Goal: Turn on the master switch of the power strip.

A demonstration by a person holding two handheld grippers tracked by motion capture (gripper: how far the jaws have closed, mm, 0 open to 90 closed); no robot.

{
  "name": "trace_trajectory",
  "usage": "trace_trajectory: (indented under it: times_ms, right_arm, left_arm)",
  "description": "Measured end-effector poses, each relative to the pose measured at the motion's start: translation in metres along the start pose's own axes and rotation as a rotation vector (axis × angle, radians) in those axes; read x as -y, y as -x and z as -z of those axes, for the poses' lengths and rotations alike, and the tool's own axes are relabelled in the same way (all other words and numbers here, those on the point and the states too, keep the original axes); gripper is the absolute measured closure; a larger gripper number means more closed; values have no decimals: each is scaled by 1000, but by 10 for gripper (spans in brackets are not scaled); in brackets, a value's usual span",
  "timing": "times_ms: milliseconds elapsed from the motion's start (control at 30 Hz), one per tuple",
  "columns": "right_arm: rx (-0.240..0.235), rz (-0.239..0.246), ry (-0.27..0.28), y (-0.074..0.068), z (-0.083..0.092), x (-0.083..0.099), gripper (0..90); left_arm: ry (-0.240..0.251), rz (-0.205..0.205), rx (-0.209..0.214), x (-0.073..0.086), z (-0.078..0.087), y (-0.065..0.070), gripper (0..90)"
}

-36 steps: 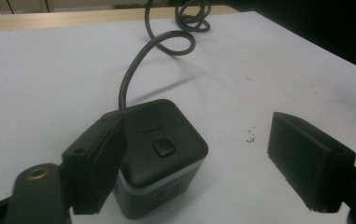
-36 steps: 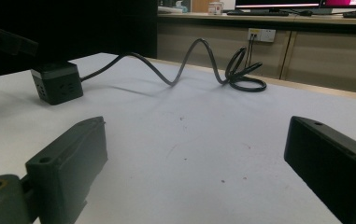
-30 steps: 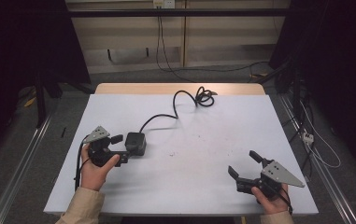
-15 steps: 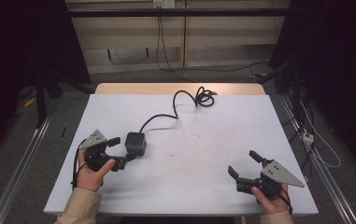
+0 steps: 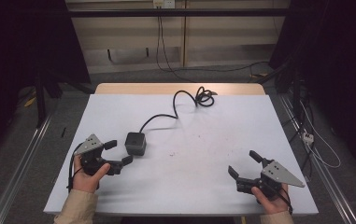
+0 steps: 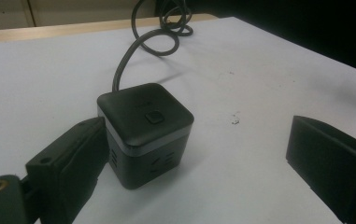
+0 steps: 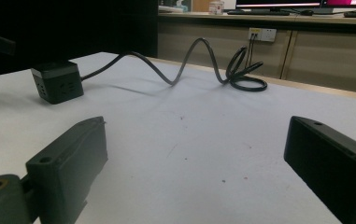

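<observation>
A black cube-shaped power socket with a top button sits on the white table, left of centre. Its black cable runs back to a coil near the far edge. My left gripper is open just left of the cube. In the left gripper view the cube lies close by the left jaw, partly within the gap of my left gripper. My right gripper rests open near the front right edge with nothing between its jaws. From there, the right gripper view shows the cube and cable far off.
The table's far strip is bare wood. Floor rails and loose cables lie to the right of the table. A wall socket sits on the cabinet behind.
My left gripper has drawn back toward the front edge, a little away from the cube. The right gripper has stayed where it was.
</observation>
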State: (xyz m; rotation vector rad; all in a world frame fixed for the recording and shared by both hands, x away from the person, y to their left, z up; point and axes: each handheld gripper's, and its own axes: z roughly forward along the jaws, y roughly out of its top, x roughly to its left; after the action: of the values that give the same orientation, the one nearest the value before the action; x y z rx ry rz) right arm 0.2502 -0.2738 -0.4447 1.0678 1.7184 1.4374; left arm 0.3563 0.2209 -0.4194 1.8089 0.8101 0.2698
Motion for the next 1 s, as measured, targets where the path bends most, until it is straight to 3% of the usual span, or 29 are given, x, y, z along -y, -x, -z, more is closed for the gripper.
trace_trajectory:
  times_ms: [133,567,1000]
  right_arm:
    - [-2,1,-3,0,0,0,56]
    - [-3,4,-8,0,-1,1,56]
    - [1,5,-20,0,-2,2,56]
  left_arm:
    - [0,13,-9,4,3,-3,57]
    - [-17,-14,-26,13,13,-6,57]
    - [-11,4,-20,23,22,-9,56]
